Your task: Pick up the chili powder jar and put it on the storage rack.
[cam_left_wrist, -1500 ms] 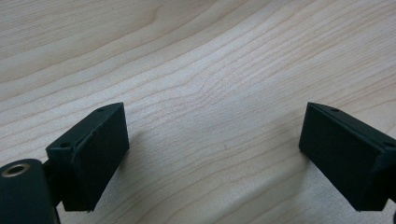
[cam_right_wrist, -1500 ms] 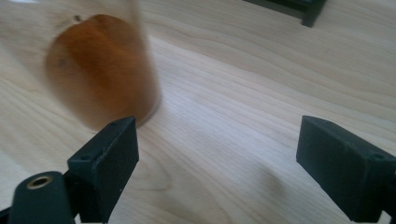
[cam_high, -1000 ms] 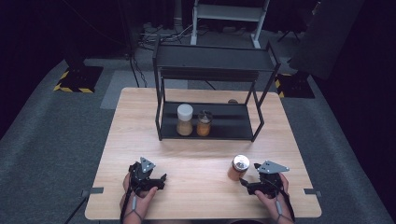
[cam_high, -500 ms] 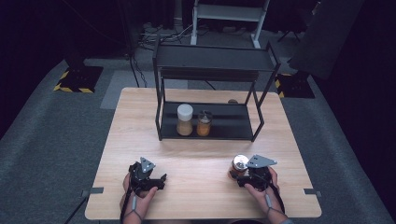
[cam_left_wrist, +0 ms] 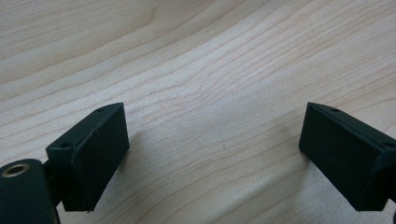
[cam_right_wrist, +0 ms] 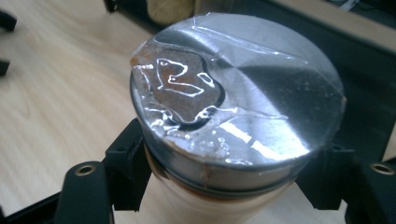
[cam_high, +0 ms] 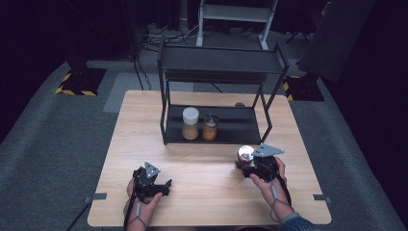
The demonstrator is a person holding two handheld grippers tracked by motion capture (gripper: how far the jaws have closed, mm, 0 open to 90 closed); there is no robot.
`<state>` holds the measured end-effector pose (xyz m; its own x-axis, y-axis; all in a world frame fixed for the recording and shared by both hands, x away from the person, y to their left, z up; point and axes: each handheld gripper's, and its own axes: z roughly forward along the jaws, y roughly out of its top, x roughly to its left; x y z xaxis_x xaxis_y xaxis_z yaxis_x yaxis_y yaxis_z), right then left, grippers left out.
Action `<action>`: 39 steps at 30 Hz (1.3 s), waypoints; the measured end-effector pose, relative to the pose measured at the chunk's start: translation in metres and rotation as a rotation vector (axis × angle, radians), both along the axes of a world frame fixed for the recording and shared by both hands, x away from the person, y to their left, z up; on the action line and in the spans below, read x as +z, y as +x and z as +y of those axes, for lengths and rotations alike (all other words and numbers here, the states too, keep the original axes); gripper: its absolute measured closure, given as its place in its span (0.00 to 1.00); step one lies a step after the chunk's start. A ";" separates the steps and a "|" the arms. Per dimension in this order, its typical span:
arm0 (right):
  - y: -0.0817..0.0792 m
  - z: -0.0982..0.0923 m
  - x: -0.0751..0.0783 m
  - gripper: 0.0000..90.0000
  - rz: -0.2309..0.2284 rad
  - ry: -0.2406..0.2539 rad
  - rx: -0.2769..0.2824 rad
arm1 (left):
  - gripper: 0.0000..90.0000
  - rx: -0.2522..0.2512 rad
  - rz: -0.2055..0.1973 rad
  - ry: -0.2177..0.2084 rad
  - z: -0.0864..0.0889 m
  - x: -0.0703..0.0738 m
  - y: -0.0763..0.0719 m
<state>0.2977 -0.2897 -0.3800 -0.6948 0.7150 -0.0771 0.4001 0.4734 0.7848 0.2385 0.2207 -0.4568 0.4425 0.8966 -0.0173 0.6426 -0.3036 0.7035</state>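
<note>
A jar with a shiny metal lid (cam_right_wrist: 233, 102) sits between the jaws of my right gripper (cam_right_wrist: 229, 172), which is shut on its pale body just under the lid. From above, this jar (cam_high: 245, 155) is at the table's front right, in front of the black rack (cam_high: 221, 62), with my right gripper (cam_high: 250, 168) behind it in a person's hand. Over bare wood at the front left, my left gripper (cam_high: 166, 186) is held low. Its jaws stand wide apart in the left gripper view, so the left gripper (cam_left_wrist: 212, 154) is open with nothing between them.
On the rack's lower shelf stand a white-lidded jar (cam_high: 190, 122) and a smaller amber jar (cam_high: 210, 127). The wooden table (cam_high: 202, 202) has free room between the two grippers. Dark floor and stands surround the table.
My right gripper came in from the right, closed on the metal-lidded jar and shifted it a little toward the rack. The left gripper has stayed put.
</note>
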 end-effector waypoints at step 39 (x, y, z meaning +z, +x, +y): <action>0.130 0.038 -0.011 0.22 0.057 0.060 -0.153 | 0.09 -0.002 0.000 -0.001 0.000 0.000 0.000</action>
<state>0.4274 -0.2518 -0.3912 -0.5792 0.8152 0.0057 0.5087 0.3560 0.7839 0.2384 0.2205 -0.4569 0.4445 0.8956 -0.0178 0.6417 -0.3045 0.7039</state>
